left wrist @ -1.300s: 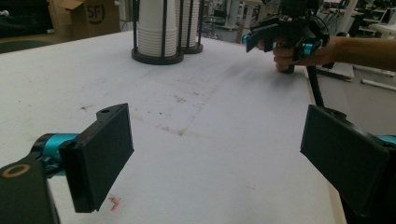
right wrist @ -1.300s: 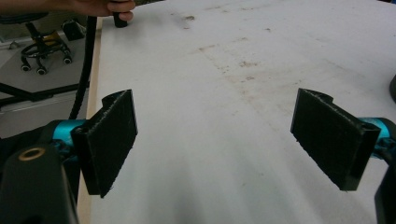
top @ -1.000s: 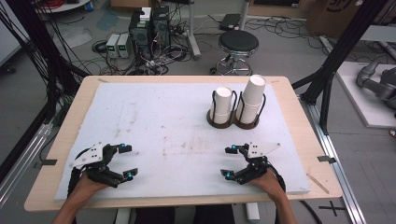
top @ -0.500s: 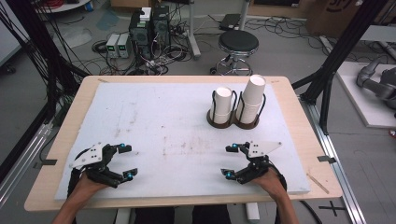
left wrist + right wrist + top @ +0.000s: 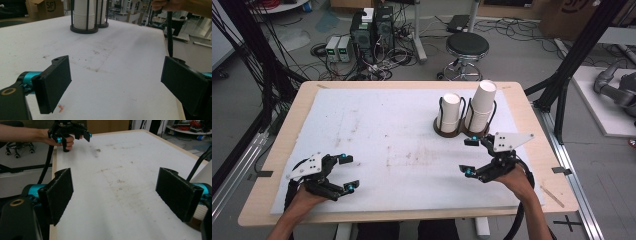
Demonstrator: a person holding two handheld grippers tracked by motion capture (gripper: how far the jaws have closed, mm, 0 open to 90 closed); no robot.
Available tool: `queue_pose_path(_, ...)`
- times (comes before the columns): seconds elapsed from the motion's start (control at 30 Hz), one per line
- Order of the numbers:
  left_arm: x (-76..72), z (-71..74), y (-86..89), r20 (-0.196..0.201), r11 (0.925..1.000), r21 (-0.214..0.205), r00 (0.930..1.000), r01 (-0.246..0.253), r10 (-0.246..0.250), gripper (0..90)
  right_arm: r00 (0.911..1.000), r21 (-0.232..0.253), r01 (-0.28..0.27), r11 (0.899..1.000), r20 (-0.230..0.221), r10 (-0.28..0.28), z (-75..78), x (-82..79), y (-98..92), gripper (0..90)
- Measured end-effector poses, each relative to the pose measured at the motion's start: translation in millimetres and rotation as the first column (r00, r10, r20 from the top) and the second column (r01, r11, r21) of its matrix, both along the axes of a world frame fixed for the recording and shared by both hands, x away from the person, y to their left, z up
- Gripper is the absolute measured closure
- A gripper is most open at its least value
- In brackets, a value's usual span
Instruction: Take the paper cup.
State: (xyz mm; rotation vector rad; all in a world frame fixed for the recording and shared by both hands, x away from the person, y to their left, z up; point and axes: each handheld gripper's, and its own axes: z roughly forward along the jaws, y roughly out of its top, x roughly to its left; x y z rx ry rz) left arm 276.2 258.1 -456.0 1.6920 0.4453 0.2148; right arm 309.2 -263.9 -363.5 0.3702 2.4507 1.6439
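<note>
Two stacks of white paper cups (image 5: 451, 111) (image 5: 483, 101) stand upright in a black double wire holder (image 5: 461, 131) at the table's back right; the right stack is taller. In the left gripper view the cups (image 5: 82, 13) rise far ahead. My right gripper (image 5: 470, 156) hangs open above the mat just in front of the holder, nothing between its pads (image 5: 59, 193). My left gripper (image 5: 347, 173) stays open near the front left edge, its pads (image 5: 55, 80) wide apart over bare mat. In the right gripper view the left gripper (image 5: 86, 133) is far off at top left.
A stained white mat (image 5: 402, 140) covers most of the wooden table (image 5: 542, 165). Beyond the far edge stand a black stool (image 5: 467, 47) and computer gear with cables (image 5: 372, 30). Black frame posts (image 5: 579, 55) flank the table.
The right gripper has lifted off the front of the mat and moved toward the cup holder. The left gripper has stayed where it was.
</note>
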Motion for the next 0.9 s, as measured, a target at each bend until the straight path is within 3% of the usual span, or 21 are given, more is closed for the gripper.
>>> queue_pose_path(0.17, -0.1, 0.0, 0.2, 0.003, 1.0, 0.001, 1.0, 0.001, -0.001, 9.1, 0.9999, -0.003, 0.001, 1.0, 0.016, -0.001, 24.4, 12.2, -2.6, 15.1)
queue_pose_path(0.3, 0.2, 0.0, 0.2, 0.001, 1.0, -0.002, 1.0, 0.002, -0.002, 9.1, 0.9994, -0.019, 0.022, 1.0, 0.026, -0.021, 52.9, 27.4, -9.9, 15.1)
queue_pose_path(0.6, 0.6, 0.0, 0.6, -0.002, 1.0, -0.002, 1.0, 0.004, -0.004, 9.1, 0.994, -0.021, 0.104, 0.994, 0.036, -0.103, 84.0, 49.9, -31.8, 15.1)
queue_pose_path(0.9, 0.5, -0.1, 0.5, -0.001, 1.0, 0.0, 1.0, 0.002, -0.002, 9.1, 0.9843, -0.086, 0.174, 0.981, 0.041, -0.171, 114.7, 79.9, -42.7, 15.1)
